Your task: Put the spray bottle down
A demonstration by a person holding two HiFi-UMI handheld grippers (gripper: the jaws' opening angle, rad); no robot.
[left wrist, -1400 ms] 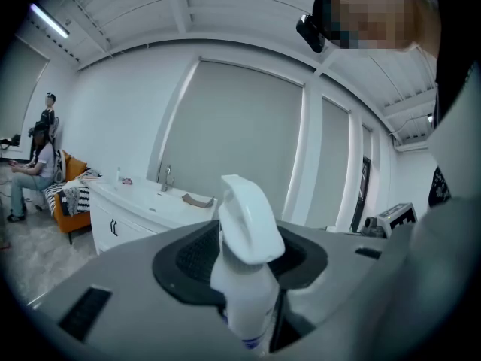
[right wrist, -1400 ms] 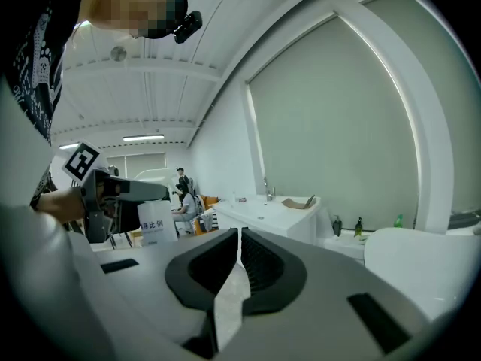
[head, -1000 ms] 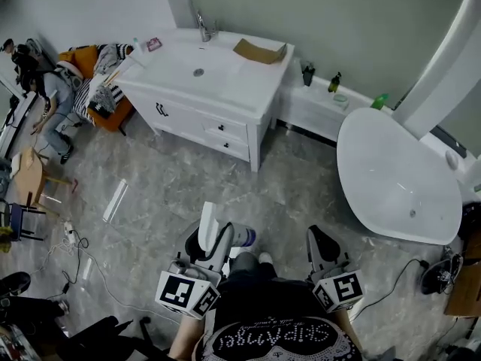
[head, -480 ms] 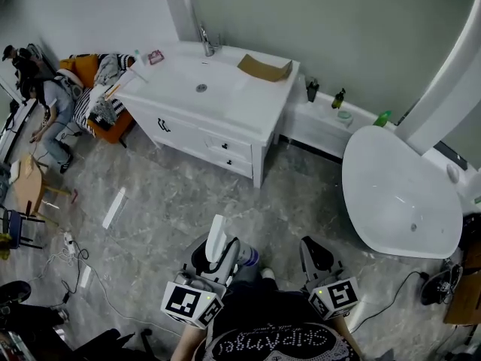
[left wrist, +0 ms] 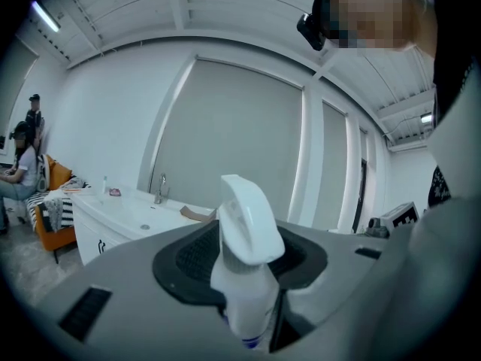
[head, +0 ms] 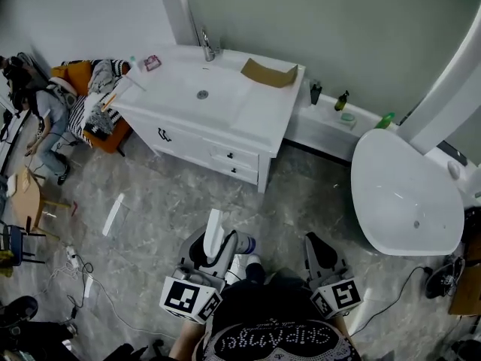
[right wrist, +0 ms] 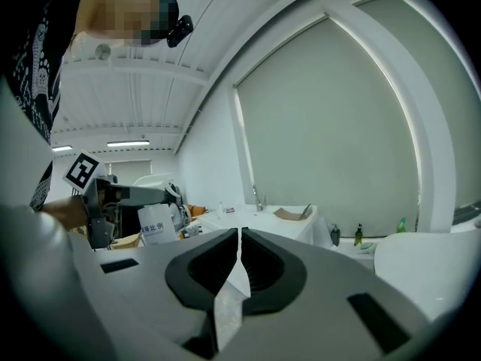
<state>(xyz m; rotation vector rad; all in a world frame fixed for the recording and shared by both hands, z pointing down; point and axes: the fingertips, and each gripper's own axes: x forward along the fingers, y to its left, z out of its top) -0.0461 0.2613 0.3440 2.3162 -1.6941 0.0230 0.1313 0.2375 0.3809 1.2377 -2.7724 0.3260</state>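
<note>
Slip risk: white plastic spray bottle [left wrist: 244,232] clamped in left claw [head: 218,247], could twist loose; right claw [right wrist: 239,258] pinching thin white wipe [right wrist: 229,303].

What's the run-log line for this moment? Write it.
left gripper: shut on spray bottle | right gripper: shut on white cloth | spray bottle: not yet set down, over floor

One spray bottle [head: 216,232] and two hand-held grippers, left [head: 213,248] and right [head: 316,245], are showing at six o'clock. Two dark bottles [head: 315,93] are standing at one o'clock, and one bathtub [head: 406,194] is sitting at three o'clock.
</note>
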